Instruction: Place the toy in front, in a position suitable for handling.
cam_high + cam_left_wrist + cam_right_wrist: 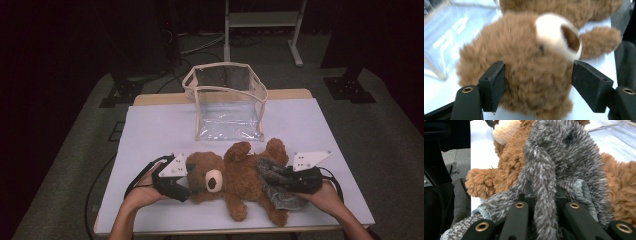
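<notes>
Tongs flank a brown teddy bear (235,177) lying on its back on the bench (150,130) in the high view: the left tongs (186,186) at its head, the right tongs (280,180) at a grey fuzzy cloth (277,187) over its legs. A clear bag (227,100) stands behind. From the left gripper view, the left tongs (537,82) are spread around the bear's head (524,65), jaws touching the fur. From the right gripper view, the right tongs (546,212) are clamped on the grey cloth (564,157), draped over the bear (509,167).

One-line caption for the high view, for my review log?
Left gripper brackets a brown teddy bear's head while the right gripper clamps grey fuzzy fabric over its legs.
</notes>
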`<act>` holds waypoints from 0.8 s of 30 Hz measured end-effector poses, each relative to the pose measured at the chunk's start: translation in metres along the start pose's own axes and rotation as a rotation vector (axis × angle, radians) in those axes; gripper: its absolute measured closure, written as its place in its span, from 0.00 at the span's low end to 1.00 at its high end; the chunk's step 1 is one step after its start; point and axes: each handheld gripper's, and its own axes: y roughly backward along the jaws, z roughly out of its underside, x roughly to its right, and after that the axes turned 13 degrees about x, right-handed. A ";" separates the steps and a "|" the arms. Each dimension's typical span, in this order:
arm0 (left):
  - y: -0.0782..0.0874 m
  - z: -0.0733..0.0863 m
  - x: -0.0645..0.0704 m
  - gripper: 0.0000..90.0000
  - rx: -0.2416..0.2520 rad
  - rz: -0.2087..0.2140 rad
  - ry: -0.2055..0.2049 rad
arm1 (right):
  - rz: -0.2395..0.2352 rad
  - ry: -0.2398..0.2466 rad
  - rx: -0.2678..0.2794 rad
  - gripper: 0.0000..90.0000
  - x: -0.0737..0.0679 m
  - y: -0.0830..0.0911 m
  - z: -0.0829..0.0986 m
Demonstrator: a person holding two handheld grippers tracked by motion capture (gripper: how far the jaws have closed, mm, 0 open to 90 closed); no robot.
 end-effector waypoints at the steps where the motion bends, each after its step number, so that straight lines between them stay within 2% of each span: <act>1: -0.001 -0.002 0.000 0.30 0.004 0.006 -0.011 | 0.000 0.000 0.000 0.88 0.000 0.000 0.000; 7: -0.017 -0.008 0.002 0.22 -0.014 0.014 -0.070 | 0.001 -0.004 0.007 0.88 0.000 0.000 0.002; 12: -0.019 -0.007 0.001 0.21 0.023 0.003 -0.079 | -0.001 -0.005 0.005 0.88 0.001 -0.001 0.002; 14: -0.020 -0.007 0.003 0.21 0.041 0.004 -0.113 | 0.000 -0.007 0.002 0.88 0.002 -0.001 0.001; 17: -0.023 -0.007 0.003 0.21 0.058 0.017 -0.143 | -0.006 -0.006 0.000 0.88 0.003 -0.002 0.000; 24: -0.032 -0.004 -0.003 0.17 0.032 0.007 -0.139 | -0.007 -0.024 0.005 0.88 0.012 -0.007 -0.002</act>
